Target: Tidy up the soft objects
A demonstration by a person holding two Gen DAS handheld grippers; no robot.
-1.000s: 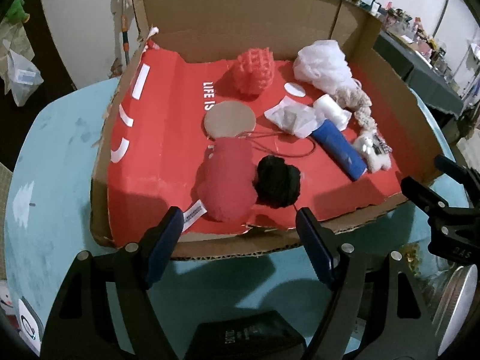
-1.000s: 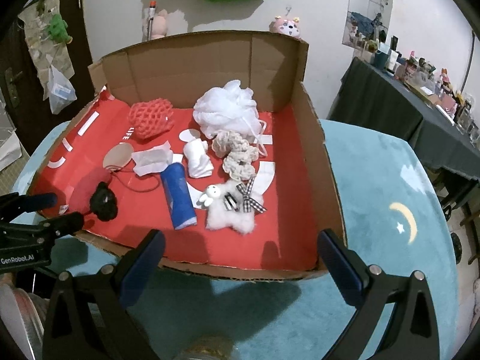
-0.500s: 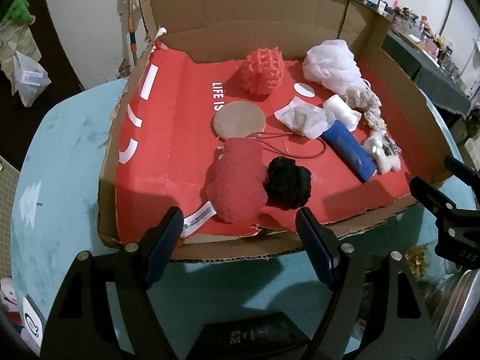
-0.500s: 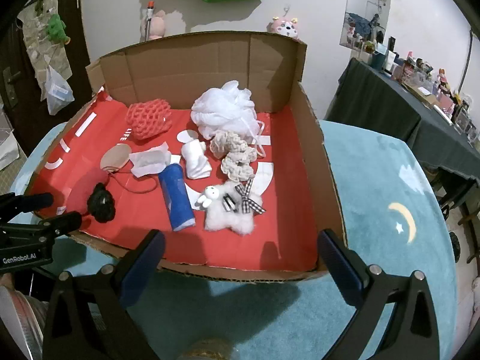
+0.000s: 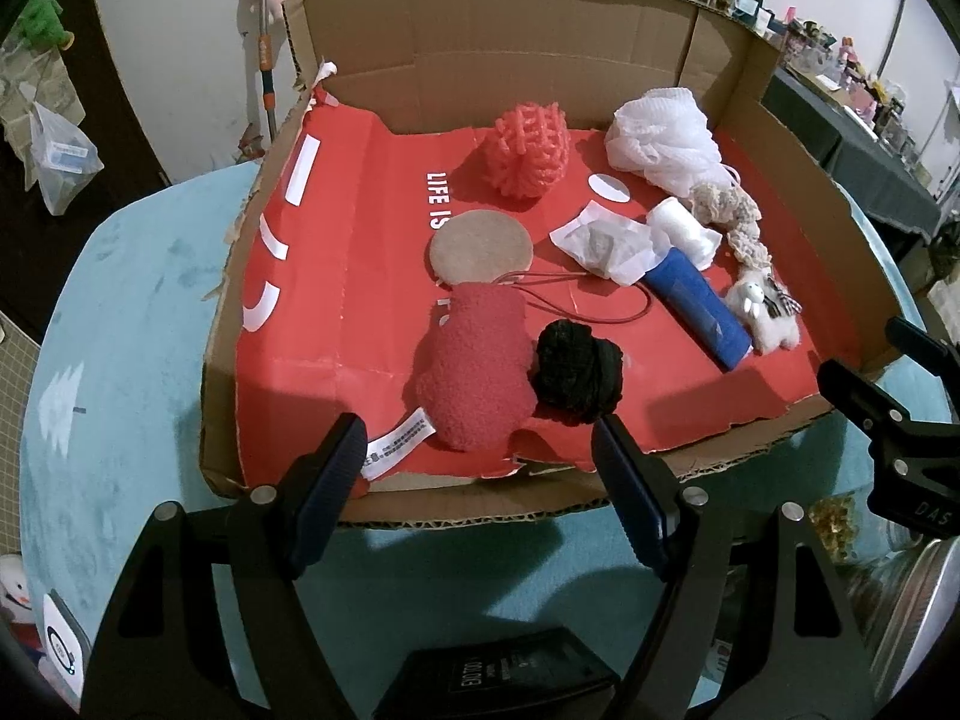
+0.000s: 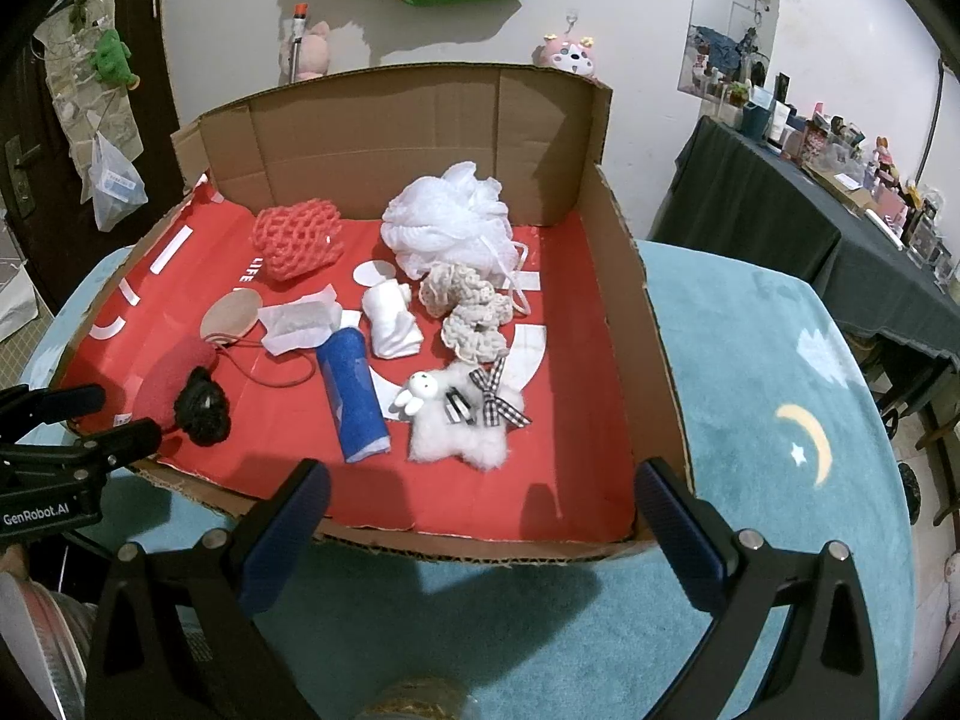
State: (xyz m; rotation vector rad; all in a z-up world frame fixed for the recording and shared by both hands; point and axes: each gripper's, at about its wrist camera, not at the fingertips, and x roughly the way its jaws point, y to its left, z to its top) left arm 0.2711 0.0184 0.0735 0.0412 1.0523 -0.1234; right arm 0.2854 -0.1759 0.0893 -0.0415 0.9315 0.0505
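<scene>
A shallow cardboard box (image 5: 516, 30) (image 6: 630, 312) with a red floor lies on a teal cloth. Near its front edge sit a red plush piece (image 5: 477, 366) (image 6: 171, 381) and a black yarn ball (image 5: 576, 372) (image 6: 204, 405). Further back lie a tan disc (image 5: 480, 246), a coral knitted ball (image 5: 531, 150) (image 6: 297, 240), a white mesh puff (image 5: 660, 138) (image 6: 450, 216), a blue roll (image 5: 699, 306) (image 6: 354, 402), a white fluffy toy (image 6: 462, 432) and cream scrunchies (image 6: 474, 312). My left gripper (image 5: 480, 456) hangs open just before the box's front edge. My right gripper (image 6: 480, 498) is open too, wider, with nothing between its fingers.
Folded white cloth (image 6: 390, 324) and a paper packet (image 6: 300, 324) lie mid-box. The box's back and right walls stand tall. A dark table (image 6: 810, 222) crowded with small items is at the right. Bags hang on the wall at left (image 6: 114, 186). Bare red floor fills the box's left side.
The left wrist view has shifted a little, so the box sits slightly further right and lower in it. Both grippers keep the same opening; no object has moved.
</scene>
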